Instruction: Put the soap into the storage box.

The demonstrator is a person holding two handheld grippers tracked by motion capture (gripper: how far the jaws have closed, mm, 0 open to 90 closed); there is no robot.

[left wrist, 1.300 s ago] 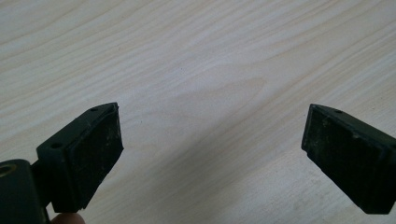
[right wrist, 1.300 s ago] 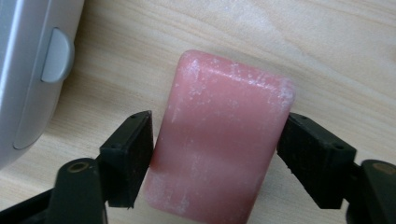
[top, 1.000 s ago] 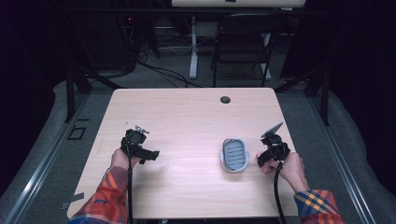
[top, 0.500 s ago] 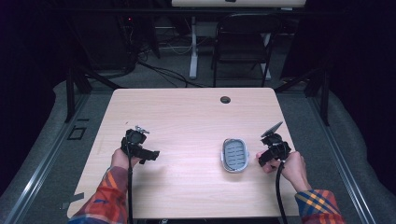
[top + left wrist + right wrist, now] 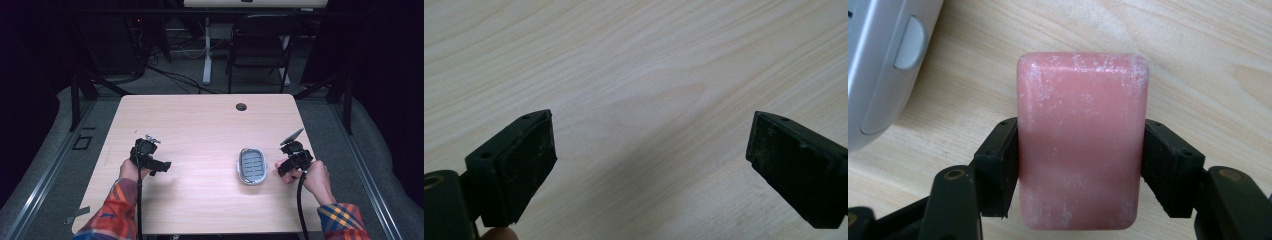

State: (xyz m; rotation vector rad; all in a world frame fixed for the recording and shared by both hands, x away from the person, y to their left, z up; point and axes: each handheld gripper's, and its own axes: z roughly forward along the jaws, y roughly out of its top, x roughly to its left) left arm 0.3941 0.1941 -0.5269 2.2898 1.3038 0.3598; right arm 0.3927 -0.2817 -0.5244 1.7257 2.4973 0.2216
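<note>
- High view, nearest edge: two plaid sleeves come in from the bottom, each hand holding a gripper over the pale wooden bench point(image 5: 200, 120).
- Left gripper point(image 5: 150, 159) sits toward the bench's left side, held low over bare wood, a black cable trailing back along the forearm.
- Left gripper view: its two black fingers point(image 5: 519, 165) stand wide apart with nothing between them, only wood grain beneath.
- Right gripper point(image 5: 292, 157) is near the bench's right edge, with a grey three-cornered plate rising from its top.
- Right gripper view: its fingers point(image 5: 998, 165) are clamped on a pink soap bar point(image 5: 1080, 140), one pad on each long side; the bar is rectangular with rounded corners and dusted with whitish marks, and most of it reaches past the fingertips.
- Whether the bar touches the bench or is held just above it cannot be told.
- Just beside the right gripper, toward the middle of the bench, lies a grey oval soap dish point(image 5: 252, 165) with a slotted inner tray; in the right gripper view its pale rim lies close beside the bar.
- Farther off, near the bench's far edge, is a small round cable hole point(image 5: 241, 106).
- Beyond the bench, a dark folding chair point(image 5: 260, 45) stands on the floor amid cables.
</note>
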